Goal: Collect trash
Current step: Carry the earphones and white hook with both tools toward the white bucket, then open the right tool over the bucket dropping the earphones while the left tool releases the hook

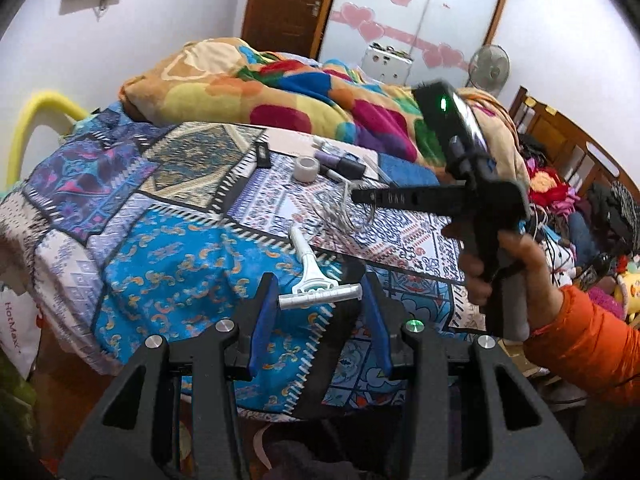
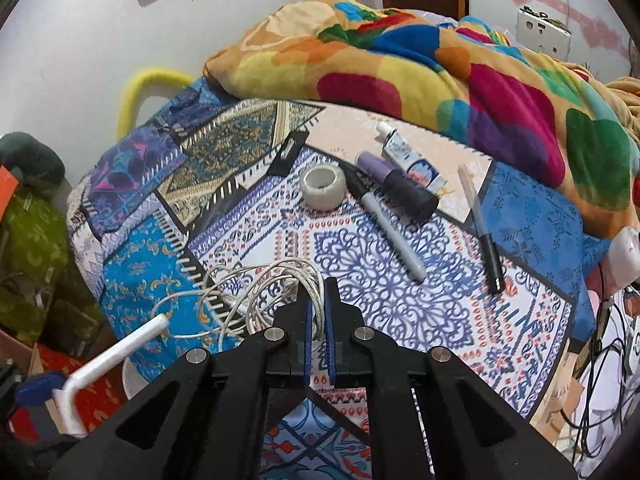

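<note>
A white disposable razor (image 1: pixel 310 276) lies on the patterned bedspread, its head between the blue pads of my left gripper (image 1: pixel 320 300), which is open around it. The razor also shows at the lower left of the right wrist view (image 2: pixel 108 356). My right gripper (image 2: pixel 318 292) is nearly closed, its fingers pinching a tangled white cable (image 2: pixel 256 292); it also shows in the left wrist view (image 1: pixel 360 196). Farther back lie a tape roll (image 2: pixel 323 186), a purple-black tube (image 2: pixel 396 184), a white marker (image 2: pixel 390 232), a black pen (image 2: pixel 482 232) and a small ointment tube (image 2: pixel 408 158).
A crumpled colourful blanket (image 2: pixel 420 68) fills the back of the bed. A small black item (image 2: pixel 289 152) lies by the tape. A yellow chair back (image 1: pixel 36 120) stands at the left. Clutter and cords (image 2: pixel 608 344) sit at the right bed edge.
</note>
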Tool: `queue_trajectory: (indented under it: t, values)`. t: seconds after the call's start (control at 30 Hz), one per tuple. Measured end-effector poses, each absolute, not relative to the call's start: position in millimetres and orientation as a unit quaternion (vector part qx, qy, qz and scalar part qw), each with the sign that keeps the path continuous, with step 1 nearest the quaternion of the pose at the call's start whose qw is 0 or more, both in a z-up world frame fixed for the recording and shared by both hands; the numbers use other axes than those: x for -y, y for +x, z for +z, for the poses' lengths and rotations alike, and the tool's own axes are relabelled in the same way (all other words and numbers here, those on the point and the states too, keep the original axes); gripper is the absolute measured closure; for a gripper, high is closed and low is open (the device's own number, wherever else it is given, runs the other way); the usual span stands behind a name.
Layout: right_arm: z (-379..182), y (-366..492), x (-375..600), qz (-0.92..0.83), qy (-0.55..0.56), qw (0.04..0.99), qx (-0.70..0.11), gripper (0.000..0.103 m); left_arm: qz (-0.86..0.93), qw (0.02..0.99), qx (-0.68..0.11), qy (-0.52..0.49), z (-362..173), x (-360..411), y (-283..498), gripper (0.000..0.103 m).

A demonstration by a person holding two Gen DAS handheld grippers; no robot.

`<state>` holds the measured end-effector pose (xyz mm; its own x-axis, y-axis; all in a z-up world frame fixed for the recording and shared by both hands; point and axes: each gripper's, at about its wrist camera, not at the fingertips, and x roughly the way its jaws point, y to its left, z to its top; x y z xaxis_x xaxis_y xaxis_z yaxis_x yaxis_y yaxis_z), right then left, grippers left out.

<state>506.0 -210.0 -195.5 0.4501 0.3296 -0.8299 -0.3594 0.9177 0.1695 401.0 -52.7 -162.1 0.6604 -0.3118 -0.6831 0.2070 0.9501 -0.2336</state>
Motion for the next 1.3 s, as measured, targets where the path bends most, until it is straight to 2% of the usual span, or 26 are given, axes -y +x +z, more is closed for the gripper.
queue_trajectory:
  t: [0.33, 0.87, 1.03, 1.3]
  values:
    - [-194.9, 484.1, 175.9, 0.208, -0.048, 0.846, -0.488, 0.098, -0.041, 0.924, -0.373, -0.077, -154.3, -11.8, 370.2, 0.061]
    - [-131.7, 409.4, 72.9, 0.318, -0.066, 0.835, -0.443, 0.098, 0.112, 0.913, -0.38, -0.091, -173.9, -119.3, 296.0, 0.061]
    - [-139.9, 382.5, 28.8, 0.358, -0.079, 0.815, -0.45, 0.098, 0.146, 0.903, -0.393, -0.096, -187.4, -148.1, 269.7, 0.061]
    - [-182.6, 343.8, -46.4, 0.407, -0.126, 0.765, -0.483, 0.098, 0.187, 0.883, -0.412, -0.126, -214.6, -197.8, 230.6, 0.061]
